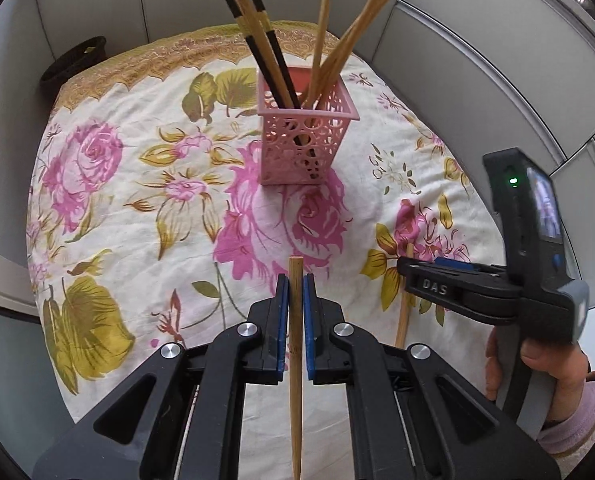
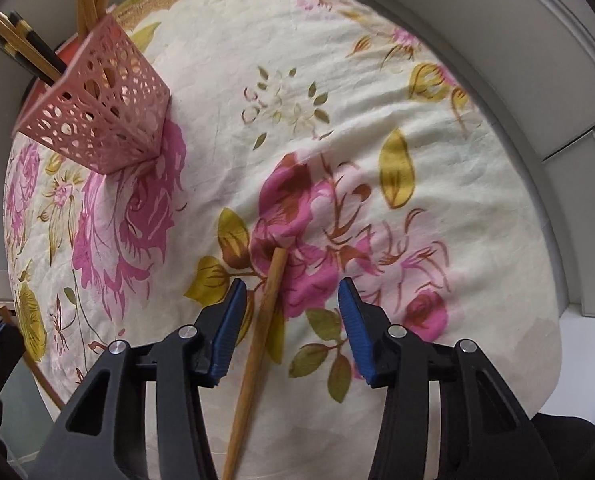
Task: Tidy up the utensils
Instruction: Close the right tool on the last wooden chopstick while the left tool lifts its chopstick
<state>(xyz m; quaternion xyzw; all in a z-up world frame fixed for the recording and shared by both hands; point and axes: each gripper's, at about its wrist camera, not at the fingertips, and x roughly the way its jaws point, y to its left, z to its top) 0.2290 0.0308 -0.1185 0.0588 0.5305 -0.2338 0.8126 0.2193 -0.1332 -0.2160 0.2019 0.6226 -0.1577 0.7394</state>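
Pinching one bamboo chopstick (image 1: 296, 320) between the pads, my left claw (image 1: 296, 292) holds it short of the pink basket (image 1: 301, 144) on the flowered tabletop (image 1: 137, 208). My right claw (image 2: 291, 304) gapes wide around another chopstick (image 2: 257, 336) lying flat. Both are light, stiff and smooth; I judge a grip near the thick end steadies them best.

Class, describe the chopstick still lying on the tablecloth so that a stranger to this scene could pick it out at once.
Start at the floral tablecloth and its pink lattice holder of upright chopsticks. The loose bamboo chopstick lies flat on a pink rose, between the fingers of the open right gripper. Unlike the chopstick clamped in the left gripper, nothing holds it.
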